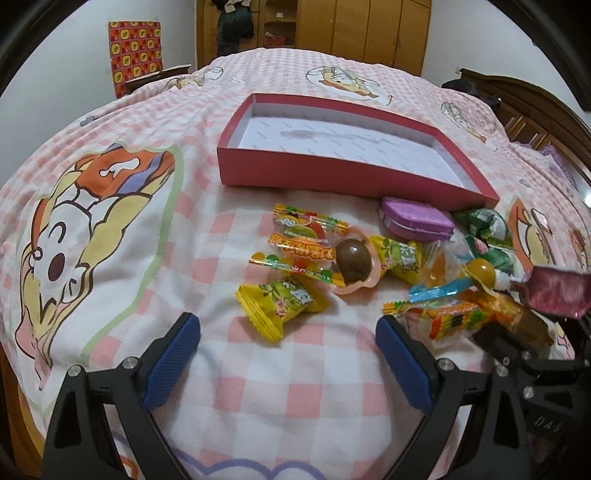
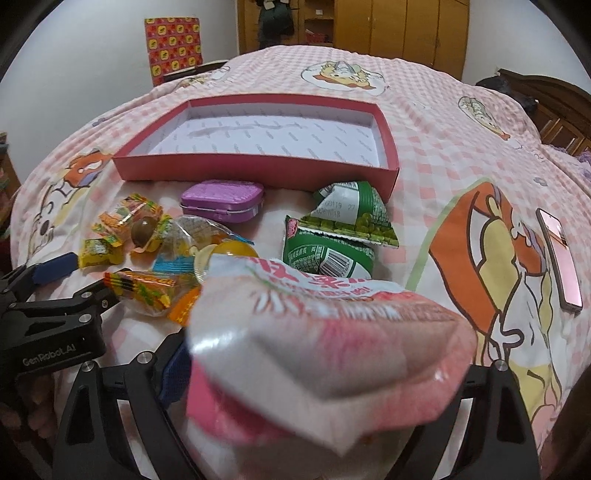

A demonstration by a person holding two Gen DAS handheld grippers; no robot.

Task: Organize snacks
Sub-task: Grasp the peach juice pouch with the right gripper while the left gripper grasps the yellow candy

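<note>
A shallow red box (image 1: 325,173) with a white inside lies on the bed; it also shows in the right wrist view (image 2: 258,166). A heap of snacks lies in front of it: yellow candies (image 1: 280,302), a brown ball (image 1: 352,263), a purple tin (image 1: 415,218) (image 2: 223,199), green packets (image 2: 332,236). My left gripper (image 1: 288,354) is open and empty, just short of the yellow candy. My right gripper (image 2: 325,373) is shut on a pink-and-white snack packet (image 2: 325,332) held above the bed; the packet hides the fingertips. It shows in the left wrist view (image 1: 554,295).
A pink phone (image 2: 559,258) lies on the bed to the right. The bed has a pink checked cover (image 1: 288,398) with cartoon prints. A wooden wardrobe (image 1: 369,29) and a headboard (image 2: 554,107) stand behind.
</note>
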